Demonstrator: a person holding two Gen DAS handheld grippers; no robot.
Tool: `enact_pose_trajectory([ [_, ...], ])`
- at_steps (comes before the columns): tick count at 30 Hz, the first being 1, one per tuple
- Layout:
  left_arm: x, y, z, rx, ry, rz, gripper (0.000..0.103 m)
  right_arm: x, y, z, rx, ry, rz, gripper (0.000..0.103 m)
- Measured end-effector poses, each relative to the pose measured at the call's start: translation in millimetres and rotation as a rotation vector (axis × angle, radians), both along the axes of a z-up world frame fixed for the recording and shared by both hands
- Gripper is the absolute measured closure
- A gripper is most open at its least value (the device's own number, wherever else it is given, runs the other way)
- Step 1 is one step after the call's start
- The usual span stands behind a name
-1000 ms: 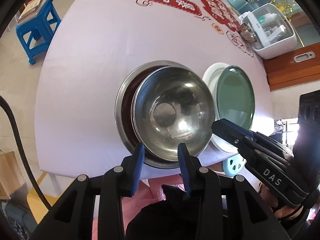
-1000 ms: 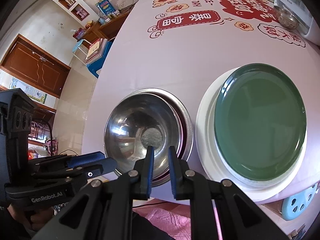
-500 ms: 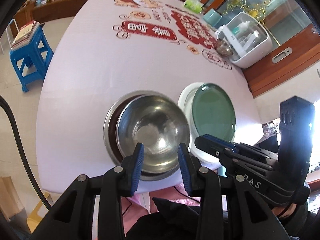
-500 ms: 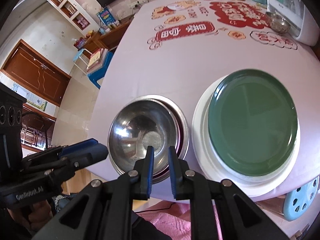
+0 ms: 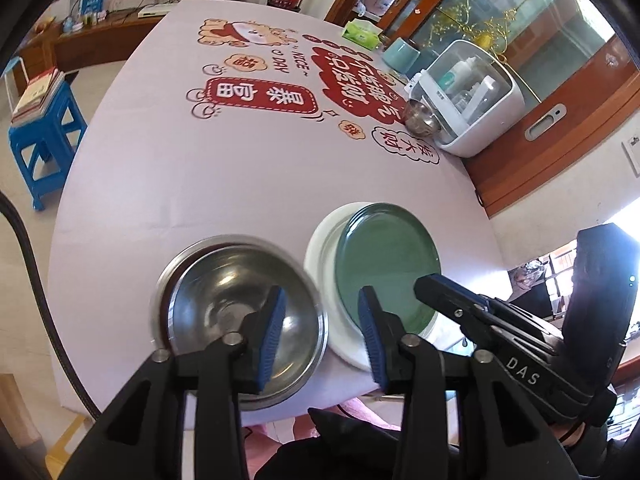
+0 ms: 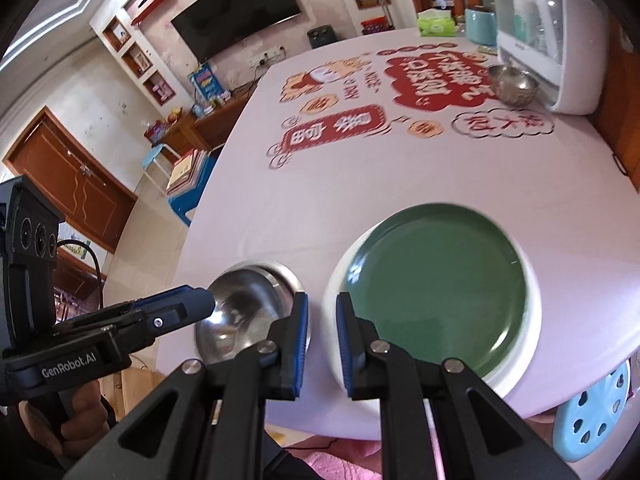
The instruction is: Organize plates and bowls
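Observation:
A steel bowl point(image 5: 224, 304) sits nested in a larger steel bowl near the table's front edge. Right of it a green plate point(image 5: 384, 264) lies on a white plate point(image 5: 320, 248). My left gripper point(image 5: 320, 320) hangs above the gap between the bowls and the plates, its jaws opening with nothing between them. In the right wrist view the steel bowl point(image 6: 240, 308) and the green plate point(image 6: 436, 296) lie below my right gripper point(image 6: 322, 330), which is nearly closed on a narrow slit and holds nothing. The left gripper point(image 6: 192, 300) shows at the left there, held by a hand.
At the far right of the printed tablecloth point(image 5: 200, 184) stand a small steel bowl point(image 5: 420, 120), a white lidded box point(image 5: 472, 108), a teal cup point(image 5: 400, 56) and a tissue pack point(image 5: 360, 34). A blue stool with books point(image 5: 44, 128) stands left; a light blue stool point(image 6: 592, 412) stands by the front edge.
Both grippers have risen and drawn back from the dishes, so the bowls and plates look smaller and more of the table shows. The left jaws have widened.

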State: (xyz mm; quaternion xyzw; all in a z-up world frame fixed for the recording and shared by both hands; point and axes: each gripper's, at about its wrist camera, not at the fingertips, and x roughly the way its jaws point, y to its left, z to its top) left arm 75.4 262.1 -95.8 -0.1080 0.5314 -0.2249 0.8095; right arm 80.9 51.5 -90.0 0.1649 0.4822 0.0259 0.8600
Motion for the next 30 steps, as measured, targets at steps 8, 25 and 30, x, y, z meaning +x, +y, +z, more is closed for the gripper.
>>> enact_pose_trajectory([
  [8,11.5,-51.7,11.0,0.001,-0.027,-0.004,0.059,4.0,-62.3,11.3,0.003,-0.029,-0.057,0.089],
  [25,44.1,-156.4,26.4,0.044,-0.083,0.022,0.046,24.8,-167.6,20.1,0.014,-0.051,-0.032,0.067],
  [30,62.7,-183.7,27.1,0.066,-0.087,0.036,0.042,33.7,-196.1,18.5,0.012,-0.055,-0.009,0.065],
])
